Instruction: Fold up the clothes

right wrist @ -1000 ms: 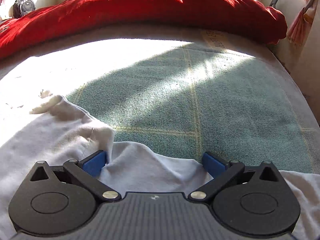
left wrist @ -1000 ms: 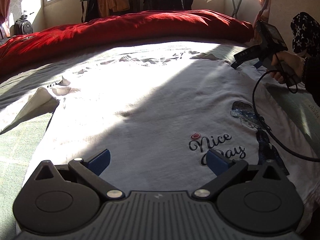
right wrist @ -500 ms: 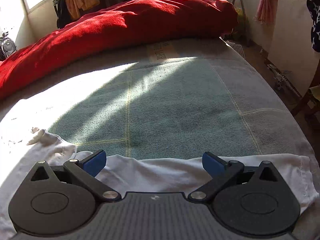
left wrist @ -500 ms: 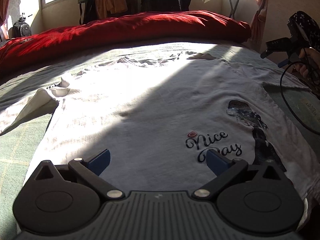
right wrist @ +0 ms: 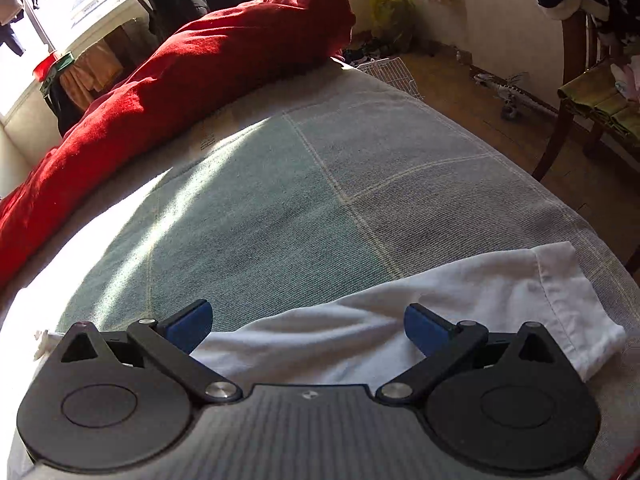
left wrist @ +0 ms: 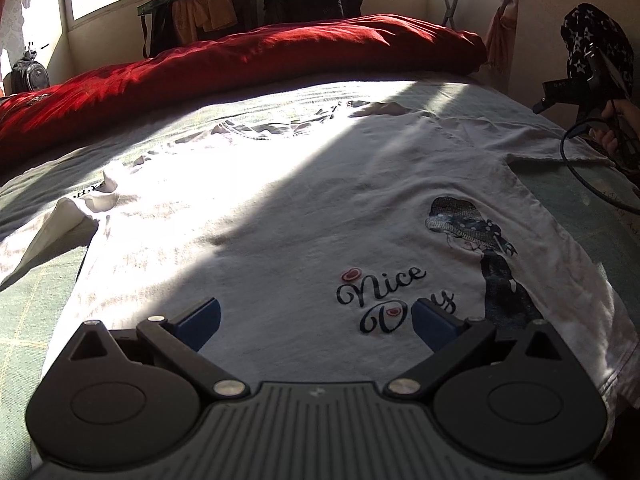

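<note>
Change: the right gripper [right wrist: 306, 326] has swung toward the bed's right edge, so the T-shirt sleeve [right wrist: 500, 304] now lies fully in its view.
Left gripper [left wrist: 316, 320]: low centre of its frame, jaws wide apart, gripping nothing, over the print.
Right gripper: jaws spread wide, empty, above the sleeve; a hand [left wrist: 616, 128] holds it at right.
T-shirt [left wrist: 280, 208]: flat on the green bedspread [right wrist: 280, 200], print up, long axis running from lower frame to the red duvet [left wrist: 240, 64], neckline far.

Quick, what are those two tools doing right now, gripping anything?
Left tool: open, holding nothing, above the white T-shirt.
Right tool: open, holding nothing, above the shirt's sleeve.
</note>
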Action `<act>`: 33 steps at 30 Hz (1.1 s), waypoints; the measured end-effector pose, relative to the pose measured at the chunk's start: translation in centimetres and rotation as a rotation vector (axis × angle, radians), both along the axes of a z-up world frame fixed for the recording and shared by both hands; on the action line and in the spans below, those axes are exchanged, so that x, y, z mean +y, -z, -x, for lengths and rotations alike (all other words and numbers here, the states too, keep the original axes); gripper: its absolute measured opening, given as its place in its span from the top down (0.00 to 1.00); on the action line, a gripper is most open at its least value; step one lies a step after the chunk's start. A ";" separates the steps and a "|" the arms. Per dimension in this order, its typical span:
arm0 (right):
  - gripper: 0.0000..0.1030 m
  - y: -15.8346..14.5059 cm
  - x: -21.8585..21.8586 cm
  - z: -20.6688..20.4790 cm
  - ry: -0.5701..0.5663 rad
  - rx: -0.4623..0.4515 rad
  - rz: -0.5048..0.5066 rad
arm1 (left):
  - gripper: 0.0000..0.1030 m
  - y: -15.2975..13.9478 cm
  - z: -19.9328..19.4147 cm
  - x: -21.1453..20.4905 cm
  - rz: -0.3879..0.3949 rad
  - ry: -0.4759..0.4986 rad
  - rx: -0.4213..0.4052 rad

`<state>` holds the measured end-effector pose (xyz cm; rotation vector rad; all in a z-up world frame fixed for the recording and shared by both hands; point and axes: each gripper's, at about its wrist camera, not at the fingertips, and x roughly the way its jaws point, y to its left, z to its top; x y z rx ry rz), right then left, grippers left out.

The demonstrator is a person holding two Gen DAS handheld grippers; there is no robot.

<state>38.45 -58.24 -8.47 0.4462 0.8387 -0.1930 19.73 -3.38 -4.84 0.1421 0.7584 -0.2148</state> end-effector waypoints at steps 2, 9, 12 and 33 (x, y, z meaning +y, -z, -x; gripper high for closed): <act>0.00 -0.1 1.3 0.6 -0.057 0.045 0.071 | 0.01 0.1 -0.1 -0.5 -0.001 0.007 0.001; 0.00 2.4 1.8 3.8 -0.134 0.166 0.244 | 0.01 -0.2 0.8 -1.6 -0.023 0.061 -0.019; 0.00 2.0 0.7 5.1 -0.119 0.180 0.229 | 0.01 -0.1 0.8 -1.1 -0.013 0.043 -0.016; 0.00 1.7 10.0 4.4 -0.363 0.051 0.175 | 0.01 0.3 0.5 -0.7 -0.021 0.023 0.005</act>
